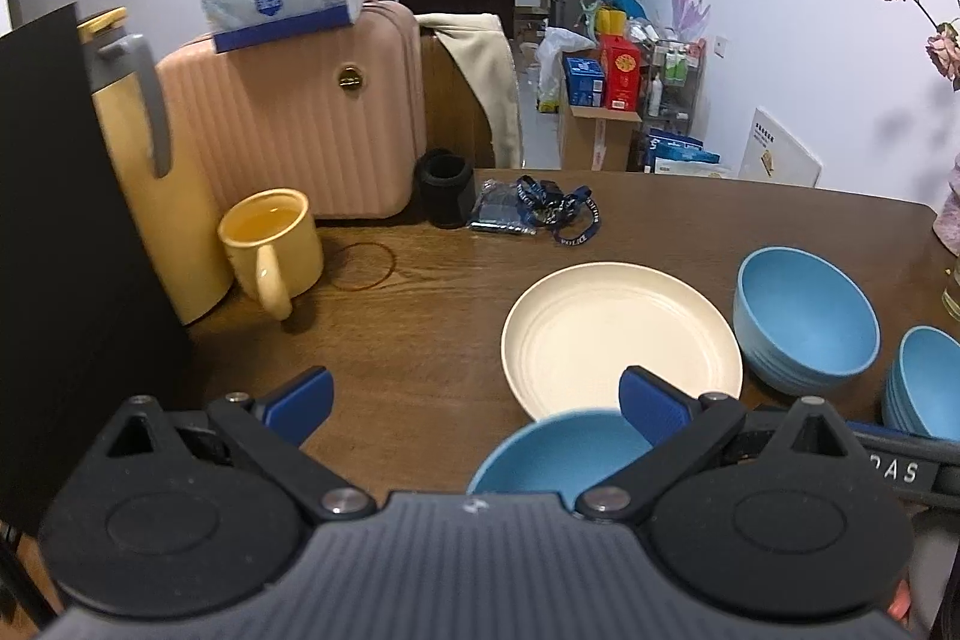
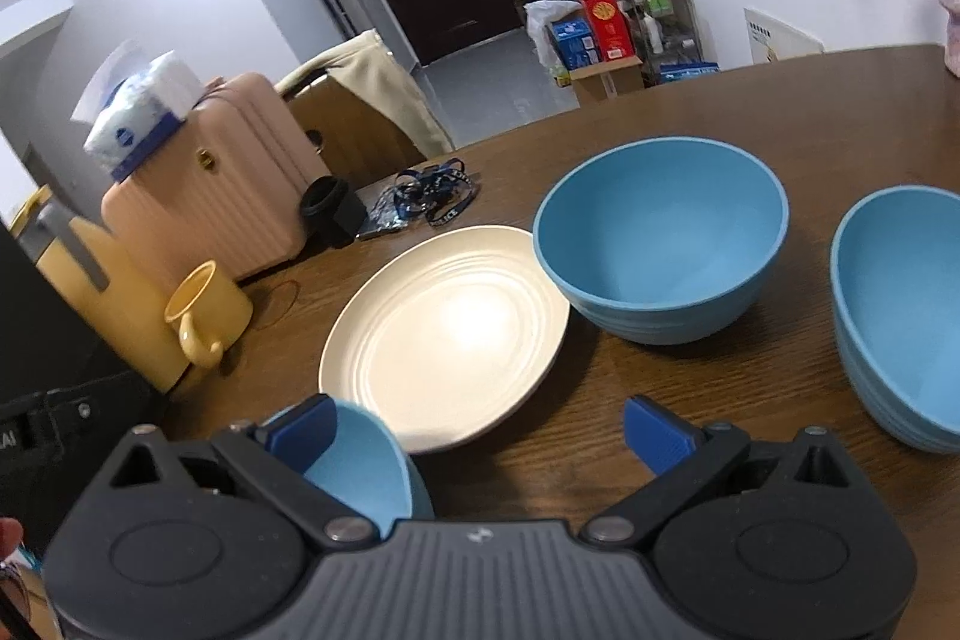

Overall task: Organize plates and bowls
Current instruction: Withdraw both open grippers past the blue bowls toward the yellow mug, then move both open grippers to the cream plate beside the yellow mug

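Hovering low over the wooden worktop [image 2: 690,112], both tongs are spread wide and grasp nothing: the left tongs [image 1: 474,403] sit above a small blue bowl [image 1: 558,451] at the near edge, and the right tongs [image 2: 477,430] sit between it and the others. Judging by the layout, the dishes are spread out singly, waiting to be stacked. A cream plate [image 2: 447,334] lies flat at centre, touching a large blue bowl [image 2: 660,244]; another blue bowl [image 2: 900,316] stands apart on the right. All bowls sit upright, mouths up; being round, none shows a long axis.
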A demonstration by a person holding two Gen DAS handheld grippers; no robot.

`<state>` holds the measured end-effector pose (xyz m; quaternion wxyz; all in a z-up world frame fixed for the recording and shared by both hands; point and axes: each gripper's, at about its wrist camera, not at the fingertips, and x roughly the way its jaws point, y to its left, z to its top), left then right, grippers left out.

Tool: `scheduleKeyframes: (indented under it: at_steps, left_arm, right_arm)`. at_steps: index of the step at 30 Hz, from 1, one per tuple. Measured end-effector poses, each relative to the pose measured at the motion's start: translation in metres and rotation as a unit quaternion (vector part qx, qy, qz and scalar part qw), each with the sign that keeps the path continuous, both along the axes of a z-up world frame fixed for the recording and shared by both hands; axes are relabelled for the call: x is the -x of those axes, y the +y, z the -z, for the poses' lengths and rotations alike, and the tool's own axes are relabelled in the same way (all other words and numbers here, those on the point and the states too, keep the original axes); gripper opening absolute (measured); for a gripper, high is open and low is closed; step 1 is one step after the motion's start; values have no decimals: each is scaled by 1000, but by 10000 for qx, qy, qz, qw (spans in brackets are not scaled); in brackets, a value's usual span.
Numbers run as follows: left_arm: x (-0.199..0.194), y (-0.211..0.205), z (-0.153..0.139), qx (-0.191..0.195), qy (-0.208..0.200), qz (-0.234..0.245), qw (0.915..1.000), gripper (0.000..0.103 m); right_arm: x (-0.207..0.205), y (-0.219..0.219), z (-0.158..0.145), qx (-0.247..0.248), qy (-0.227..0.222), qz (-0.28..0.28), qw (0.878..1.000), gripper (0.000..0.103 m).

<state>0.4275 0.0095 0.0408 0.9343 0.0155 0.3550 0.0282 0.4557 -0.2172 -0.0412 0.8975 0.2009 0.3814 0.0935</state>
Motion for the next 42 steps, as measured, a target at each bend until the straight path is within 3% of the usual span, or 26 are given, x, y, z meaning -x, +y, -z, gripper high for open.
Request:
scheduleKeyframes:
  at_steps: [22, 42]
  left_arm:
    - [-71, 5, 31, 176, 297, 178, 9992, 103]
    - [-129, 29, 58, 583, 377, 358, 9969, 103]
  right_arm:
    - [-43, 0, 39, -207, 217, 202, 9993, 101]
    - [-69, 4, 49, -36, 172, 512, 9985, 90]
